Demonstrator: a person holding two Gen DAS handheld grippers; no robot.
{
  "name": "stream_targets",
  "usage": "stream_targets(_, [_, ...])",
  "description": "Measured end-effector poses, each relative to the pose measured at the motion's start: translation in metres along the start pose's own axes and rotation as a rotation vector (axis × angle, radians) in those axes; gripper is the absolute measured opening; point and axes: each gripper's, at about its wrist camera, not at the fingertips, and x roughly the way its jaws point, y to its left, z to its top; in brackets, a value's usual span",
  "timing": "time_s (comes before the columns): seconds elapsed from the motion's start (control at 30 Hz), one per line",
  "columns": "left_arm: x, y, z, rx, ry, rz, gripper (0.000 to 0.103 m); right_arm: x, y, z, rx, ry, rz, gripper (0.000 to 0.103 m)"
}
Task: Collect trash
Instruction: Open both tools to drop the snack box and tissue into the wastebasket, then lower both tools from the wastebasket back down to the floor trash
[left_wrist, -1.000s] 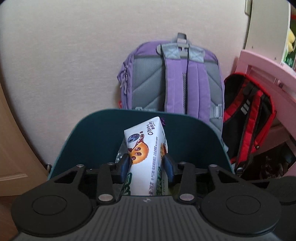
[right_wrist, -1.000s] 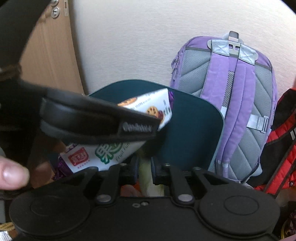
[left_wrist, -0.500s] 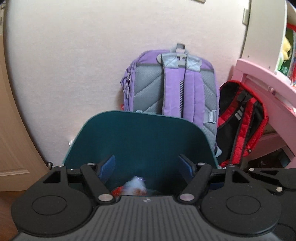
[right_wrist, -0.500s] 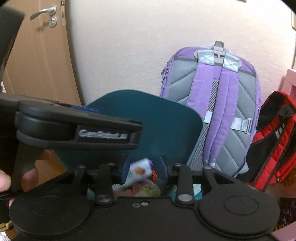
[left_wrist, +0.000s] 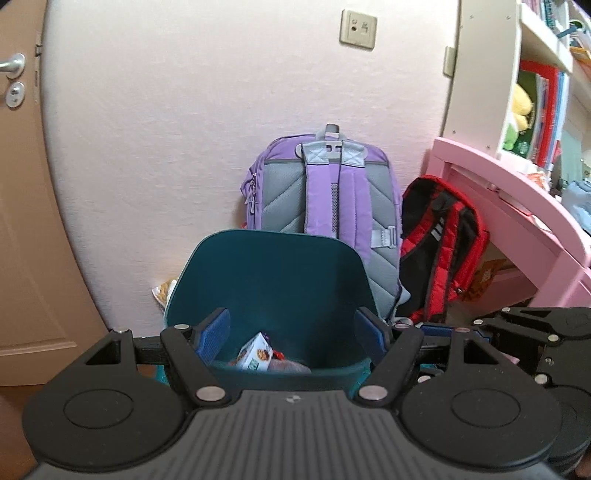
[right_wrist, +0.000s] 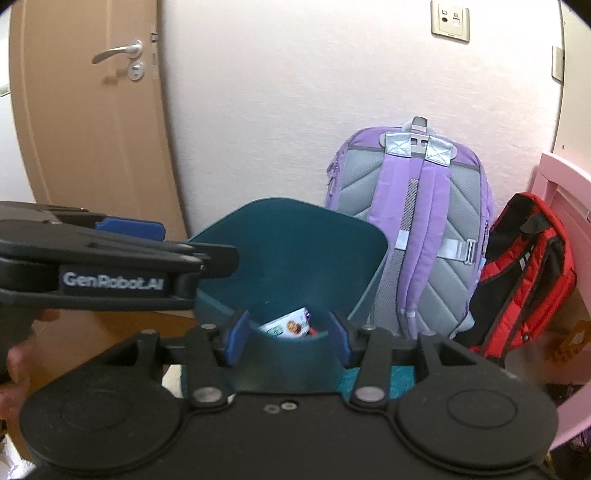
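A dark teal trash bin (left_wrist: 273, 280) stands open against the wall; it also shows in the right wrist view (right_wrist: 295, 251). A white cookie wrapper (left_wrist: 255, 356) lies inside it on other trash, also seen in the right wrist view (right_wrist: 286, 326). My left gripper (left_wrist: 293, 336) is open and empty, held above the bin's near rim. My right gripper (right_wrist: 288, 338) is open and empty too, beside the left one, over the same rim. The left gripper's body (right_wrist: 110, 266) crosses the right wrist view at left.
A purple backpack (left_wrist: 325, 199) and a red and black backpack (left_wrist: 443, 243) lean on the wall behind the bin. A pink desk (left_wrist: 517, 206) with shelves stands at right. A brown door (right_wrist: 92, 122) is at left. A wrapper (left_wrist: 162, 291) lies left of the bin.
My left gripper opened and dropped the cookie wrapper into the bin. My right gripper opened too and let its item go. Both grippers pulled up and back from the bin.
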Motion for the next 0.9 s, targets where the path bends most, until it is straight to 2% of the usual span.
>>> stream_targets(0.03, [-0.008,0.0,-0.005,-0.001,0.0,-0.001,0.08,-0.006,0.001,-0.004,0.001,0.002,0.005,0.046])
stream_targets(0.23, [-0.044,0.0,-0.037,0.028,0.006,-0.004,0.081,-0.031,0.011,-0.029,-0.007,0.01,0.019,0.05])
stream_targets(0.5, [-0.077,-0.008,-0.084,0.034,0.034,-0.03,0.081,-0.055,0.028,-0.065,-0.02,0.02,0.041,0.063])
stream_targets(0.6, [-0.083,-0.008,-0.1,0.035,0.049,-0.029,0.081,-0.059,0.034,-0.079,-0.021,0.029,0.057,0.068])
stream_targets(0.67, [-0.084,-0.007,-0.108,0.038,0.06,-0.028,0.081,-0.059,0.036,-0.089,-0.016,0.035,0.067,0.076])
stream_targets(0.9, [-0.078,0.006,-0.15,0.032,0.099,-0.026,0.081,-0.044,0.042,-0.13,-0.021,0.095,0.097,0.09])
